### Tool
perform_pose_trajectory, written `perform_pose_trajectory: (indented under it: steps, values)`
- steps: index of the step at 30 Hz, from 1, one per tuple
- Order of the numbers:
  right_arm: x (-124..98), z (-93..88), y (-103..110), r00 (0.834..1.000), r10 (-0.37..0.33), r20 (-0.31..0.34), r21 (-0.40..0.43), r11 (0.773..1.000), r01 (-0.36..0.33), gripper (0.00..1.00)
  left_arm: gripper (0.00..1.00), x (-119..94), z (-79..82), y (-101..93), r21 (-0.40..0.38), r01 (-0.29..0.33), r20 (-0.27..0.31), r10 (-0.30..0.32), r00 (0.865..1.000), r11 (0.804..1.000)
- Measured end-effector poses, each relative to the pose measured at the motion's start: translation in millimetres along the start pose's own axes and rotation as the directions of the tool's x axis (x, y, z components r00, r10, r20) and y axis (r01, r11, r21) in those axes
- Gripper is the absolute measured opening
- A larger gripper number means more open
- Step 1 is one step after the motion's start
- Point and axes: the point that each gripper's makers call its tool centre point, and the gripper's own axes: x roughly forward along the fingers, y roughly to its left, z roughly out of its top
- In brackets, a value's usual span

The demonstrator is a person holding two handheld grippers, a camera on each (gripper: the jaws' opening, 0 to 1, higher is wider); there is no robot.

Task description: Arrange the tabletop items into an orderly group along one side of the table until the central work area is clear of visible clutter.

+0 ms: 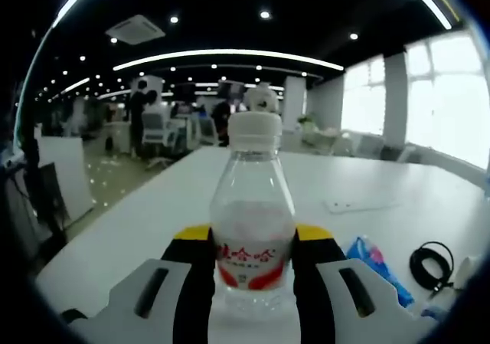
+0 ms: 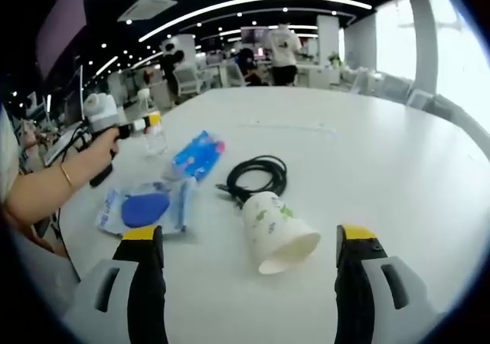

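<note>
Left claw (image 1: 253,271) grips a red-labelled water bottle (image 1: 252,229), writing unreadable; right claw (image 2: 249,244) gapes wide.

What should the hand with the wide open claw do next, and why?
Probably ease forward and close on the tipped-over white paper cup. The right gripper is open with the cup lying between its jaws, while the left gripper already clamps the clear plastic water bottle.

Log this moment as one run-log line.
left tongs: shut on water bottle | right tongs: open, facing paper cup on its side | black cable beside cup | table centre: not yet cleared
</note>
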Motion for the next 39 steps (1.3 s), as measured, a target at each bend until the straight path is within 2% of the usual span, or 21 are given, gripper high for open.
perform_pose_trajectory:
  steps: [5,29,31,34,39]
  values:
    - [-0.6,0.7,-0.7,1.000,-0.002,0.002,0.007,1.000,0.002,0.92,0.36,-4.7,-1.1,-4.1,0.031,0.000,0.001,0.000,1.000,1.000]
    - [1.8,0.1,3.1,1.000,0.012,-0.010,0.053,0.999,-0.011,0.91,0.38,-24.0,-8.2,-9.8,0.040,-0.007,-0.044,0.009,0.999,0.999]
    - [1.6,0.2,3.5,1.000,0.012,-0.010,0.053,0.999,-0.011,0.91,0.41,-23.8,-4.0,-11.4,0.014,0.006,-0.031,-0.005,0.999,1.000]
    - [1.3,2.1,3.7,1.000,0.013,-0.003,0.051,0.999,-0.013,0.92,0.50,-25.5,13.9,-13.6,0.053,0.009,0.025,-0.010,1.000,0.999]
    - [-0.4,8.5,3.9,1.000,0.017,0.019,0.026,1.000,-0.018,0.95,0.57,-27.8,24.4,-12.4,0.005,0.025,0.009,-0.025,1.000,1.000]
